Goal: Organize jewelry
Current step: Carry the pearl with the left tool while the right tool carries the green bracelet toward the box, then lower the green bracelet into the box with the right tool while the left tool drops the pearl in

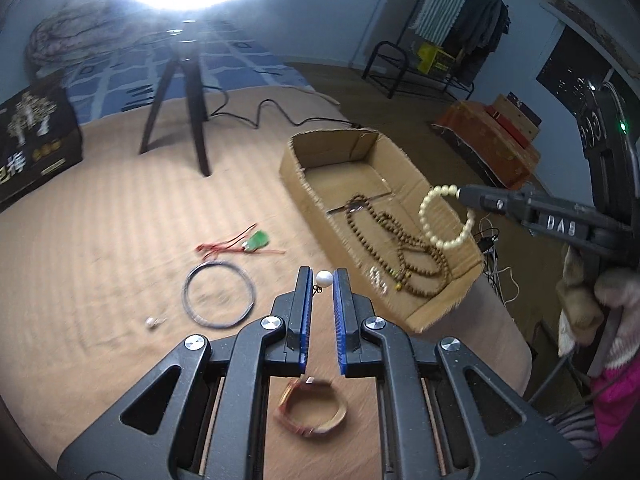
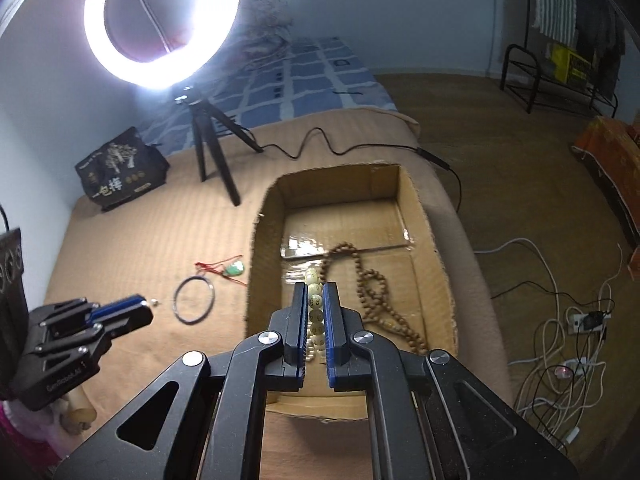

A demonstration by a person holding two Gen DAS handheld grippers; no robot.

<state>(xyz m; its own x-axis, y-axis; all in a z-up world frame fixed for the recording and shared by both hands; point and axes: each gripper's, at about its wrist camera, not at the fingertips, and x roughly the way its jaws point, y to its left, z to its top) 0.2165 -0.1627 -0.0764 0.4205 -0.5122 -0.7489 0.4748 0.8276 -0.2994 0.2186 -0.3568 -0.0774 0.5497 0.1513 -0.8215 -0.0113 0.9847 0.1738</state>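
Right gripper [image 2: 316,300] pinches cream bracelet [image 1: 446,216] | cardboard box [image 2: 428,216]: wooden beads [image 2: 372,292]

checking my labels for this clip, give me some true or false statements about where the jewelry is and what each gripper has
1. The right gripper holds a cream beaded bracelet above the open cardboard box. True.
2. The long brown wooden bead necklace lies on the tan bed cover. False: it lies inside the cardboard box.
3. The left gripper pinches a small white pearl earring. True.
4. The green pendant on a red cord is already in the box. False: it lies on the bed cover, left of the box.
5. The thin dark ring bangle hangs from the right gripper. False: it lies flat on the bed cover.
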